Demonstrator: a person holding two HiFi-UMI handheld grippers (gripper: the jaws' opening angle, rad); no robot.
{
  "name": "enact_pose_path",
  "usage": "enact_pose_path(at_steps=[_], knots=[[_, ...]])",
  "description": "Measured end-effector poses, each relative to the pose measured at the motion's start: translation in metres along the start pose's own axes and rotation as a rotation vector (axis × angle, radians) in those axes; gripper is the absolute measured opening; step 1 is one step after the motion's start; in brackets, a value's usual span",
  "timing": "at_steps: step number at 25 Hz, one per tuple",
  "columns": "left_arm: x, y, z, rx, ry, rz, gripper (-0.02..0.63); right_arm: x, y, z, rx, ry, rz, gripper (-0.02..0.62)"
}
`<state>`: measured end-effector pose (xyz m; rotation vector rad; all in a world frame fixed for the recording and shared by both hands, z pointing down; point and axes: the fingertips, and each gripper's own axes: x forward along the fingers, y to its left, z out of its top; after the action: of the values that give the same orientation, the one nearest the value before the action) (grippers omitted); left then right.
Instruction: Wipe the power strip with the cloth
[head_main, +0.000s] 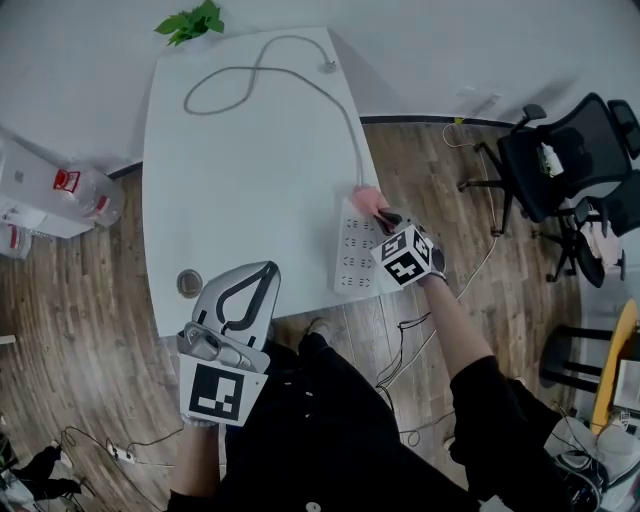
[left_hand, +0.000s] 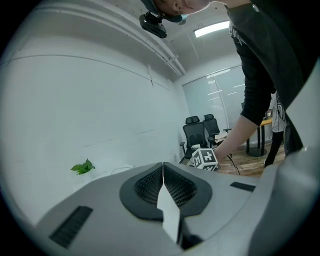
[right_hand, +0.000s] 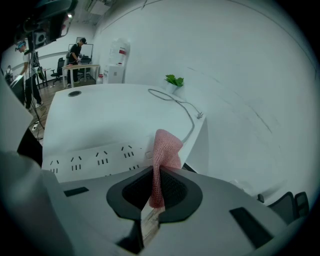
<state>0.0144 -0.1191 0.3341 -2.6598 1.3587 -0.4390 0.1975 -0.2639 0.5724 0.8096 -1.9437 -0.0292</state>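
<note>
Black clothing (head_main: 330, 430); grey left gripper (head_main: 266, 272) and right gripper (head_main: 388, 218) bear square markers (head_main: 408, 256).

Power strip (head_main: 357, 250) lies at the near right edge of the bench (head_main: 250, 180), cloth (head_main: 368, 200) on its far end, cable (head_main: 300, 80) looping far toward the plant (head_main: 190, 22), left claw (head_main: 268, 270) near left.
</note>
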Motion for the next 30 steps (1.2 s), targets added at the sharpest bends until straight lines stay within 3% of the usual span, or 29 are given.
enact_pose_path(at_steps=[10, 30], knots=[[-0.004, -0.003, 0.006, 0.006, -0.020, -0.026, 0.018, -0.018, 0.034, -0.005, -0.013, 0.000, 0.042, 0.048], [0.000, -0.024, 0.021, 0.031, -0.059, -0.139, 0.018, -0.072, 0.115, -0.036, 0.125, -0.014, 0.078, 0.048]])
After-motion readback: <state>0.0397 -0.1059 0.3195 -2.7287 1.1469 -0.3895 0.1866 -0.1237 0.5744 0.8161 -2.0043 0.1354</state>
